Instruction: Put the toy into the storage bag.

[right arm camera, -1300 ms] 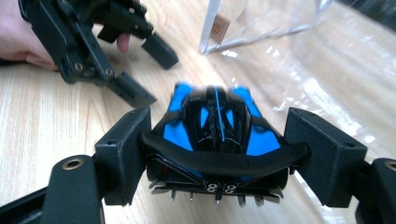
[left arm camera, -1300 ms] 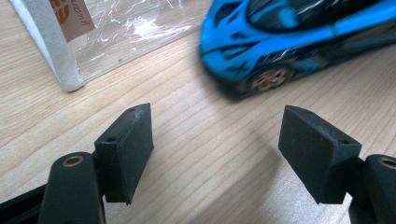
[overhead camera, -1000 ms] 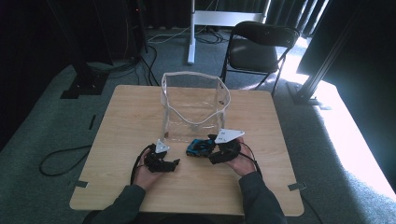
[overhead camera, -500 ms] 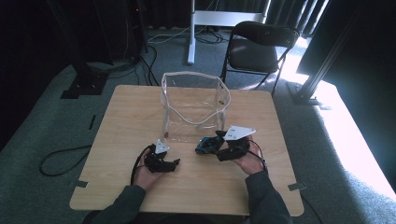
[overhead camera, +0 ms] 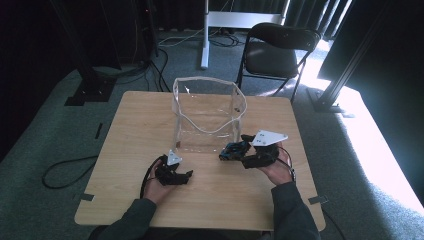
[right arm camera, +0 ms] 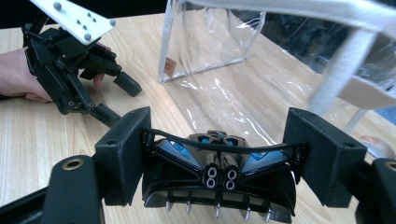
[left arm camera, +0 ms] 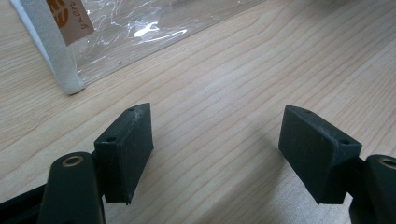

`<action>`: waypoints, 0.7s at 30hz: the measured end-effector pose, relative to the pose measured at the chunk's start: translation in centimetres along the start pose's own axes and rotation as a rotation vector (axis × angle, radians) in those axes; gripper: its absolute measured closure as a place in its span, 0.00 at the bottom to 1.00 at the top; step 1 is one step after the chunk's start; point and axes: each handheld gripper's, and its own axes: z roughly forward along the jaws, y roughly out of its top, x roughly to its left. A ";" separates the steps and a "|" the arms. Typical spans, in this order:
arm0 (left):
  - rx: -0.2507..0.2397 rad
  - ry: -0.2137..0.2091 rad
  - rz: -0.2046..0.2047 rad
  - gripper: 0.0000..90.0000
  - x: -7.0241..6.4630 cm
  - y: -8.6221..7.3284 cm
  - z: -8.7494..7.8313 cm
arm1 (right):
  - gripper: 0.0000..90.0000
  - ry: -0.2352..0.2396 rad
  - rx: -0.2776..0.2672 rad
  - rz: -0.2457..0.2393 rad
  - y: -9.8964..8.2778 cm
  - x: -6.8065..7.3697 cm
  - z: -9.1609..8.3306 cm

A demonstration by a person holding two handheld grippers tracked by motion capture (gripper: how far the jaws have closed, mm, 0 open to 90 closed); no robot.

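While the right gripper [right arm camera: 215, 158] clamped a black-and-blue toy car [right arm camera: 217, 179] before the clear plastic bag [overhead camera: 207, 115], left gripper [left arm camera: 233, 149] low over the wooden table [overhead camera: 150, 120], jaws spread, empty.

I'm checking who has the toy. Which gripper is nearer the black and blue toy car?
Right. The right gripper clamps the black and blue toy car; the left gripper rests apart, open.

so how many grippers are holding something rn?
1. The right gripper clamps a toy car beside the clear bag. The left gripper is open over bare table.
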 end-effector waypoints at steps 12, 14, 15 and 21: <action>0.001 0.003 0.003 0.29 0.0 0.0 0.0 | 0.27 -0.015 -0.018 0.013 0.4 -1.2 -2.4; 0.001 0.005 0.002 0.29 -0.1 0.0 0.0 | 0.27 -0.016 -0.018 0.007 0.6 -1.4 -3.1; 0.001 0.006 0.002 0.29 -0.1 0.0 0.0 | 0.27 -0.013 -0.017 0.005 0.6 -1.4 -3.3; 0.001 0.007 0.002 0.29 -0.1 0.0 0.0 | 0.27 -0.039 -0.008 -0.003 0.9 -2.0 -4.5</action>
